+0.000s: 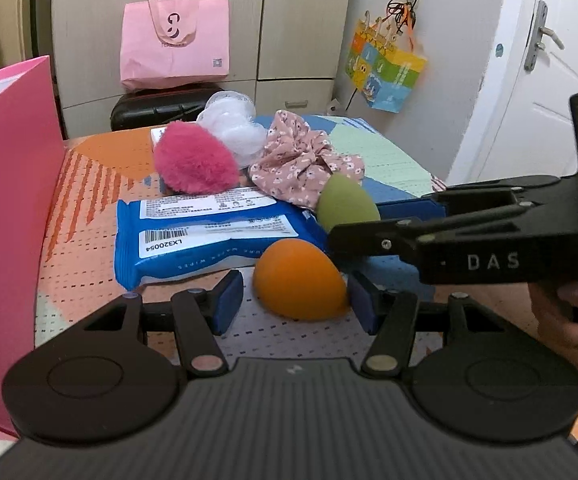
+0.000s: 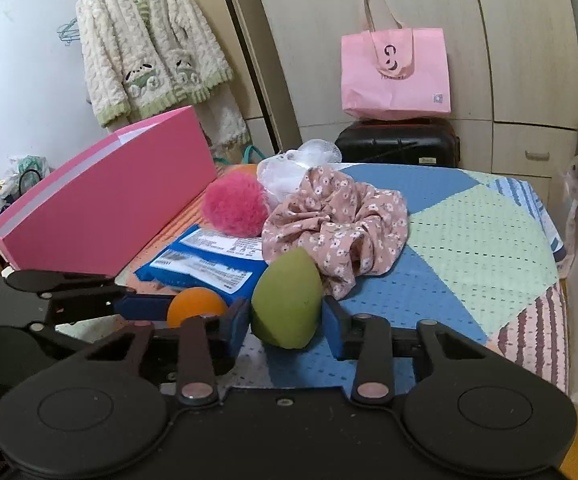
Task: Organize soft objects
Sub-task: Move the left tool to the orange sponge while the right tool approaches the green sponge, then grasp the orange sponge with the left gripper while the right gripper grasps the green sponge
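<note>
Fingers of the right gripper [image 2: 286,320] are squeezing the soft green teardrop sponge [image 2: 287,300] at its belly; left gripper [image 1: 295,300] fingers are bracketing the light, squashy orange egg-shaped sponge [image 1: 299,280], only one pad touching.

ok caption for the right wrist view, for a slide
Right gripper closes around a green sponge beside an orange sponge on the patterned table.

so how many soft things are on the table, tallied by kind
Egg-shaped makeup sponges: 2, the orange sponge and the green sponge
Fluffy pink puff: 1
White mesh bath pouf: 1
Floral scrunchie: 1
Blue wipes pack: 1
Total: 6
</note>
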A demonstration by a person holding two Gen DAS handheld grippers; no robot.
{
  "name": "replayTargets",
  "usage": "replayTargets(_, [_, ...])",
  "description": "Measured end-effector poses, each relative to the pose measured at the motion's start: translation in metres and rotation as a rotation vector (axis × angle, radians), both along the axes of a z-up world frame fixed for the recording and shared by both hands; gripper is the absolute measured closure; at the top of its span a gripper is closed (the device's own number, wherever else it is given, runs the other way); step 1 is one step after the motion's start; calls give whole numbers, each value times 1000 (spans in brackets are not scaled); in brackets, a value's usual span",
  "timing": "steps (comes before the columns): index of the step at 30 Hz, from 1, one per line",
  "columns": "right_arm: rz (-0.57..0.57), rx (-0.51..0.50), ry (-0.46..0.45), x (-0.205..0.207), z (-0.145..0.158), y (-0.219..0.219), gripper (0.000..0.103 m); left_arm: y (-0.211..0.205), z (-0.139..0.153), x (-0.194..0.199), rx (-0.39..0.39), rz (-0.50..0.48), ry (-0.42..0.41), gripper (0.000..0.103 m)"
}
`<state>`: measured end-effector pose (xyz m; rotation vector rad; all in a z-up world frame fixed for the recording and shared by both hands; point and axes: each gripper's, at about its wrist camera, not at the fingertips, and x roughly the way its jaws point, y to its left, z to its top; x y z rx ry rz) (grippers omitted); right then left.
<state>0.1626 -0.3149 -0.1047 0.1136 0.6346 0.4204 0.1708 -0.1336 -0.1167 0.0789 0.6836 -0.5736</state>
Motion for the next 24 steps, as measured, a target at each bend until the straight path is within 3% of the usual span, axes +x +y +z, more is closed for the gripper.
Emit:
replayTargets(4, [-20,5,-16,-8,-2,0,61,-2,-1,-3,-15,8,7,59])
replayTargets(12, [-73,8,-49,-26,3,0,62,8,6,-16,-13,-3,-3,60])
replayTargets(24, [-104,-6,-64,-77,5,7,61,56,22,-37,-65,22,97,59])
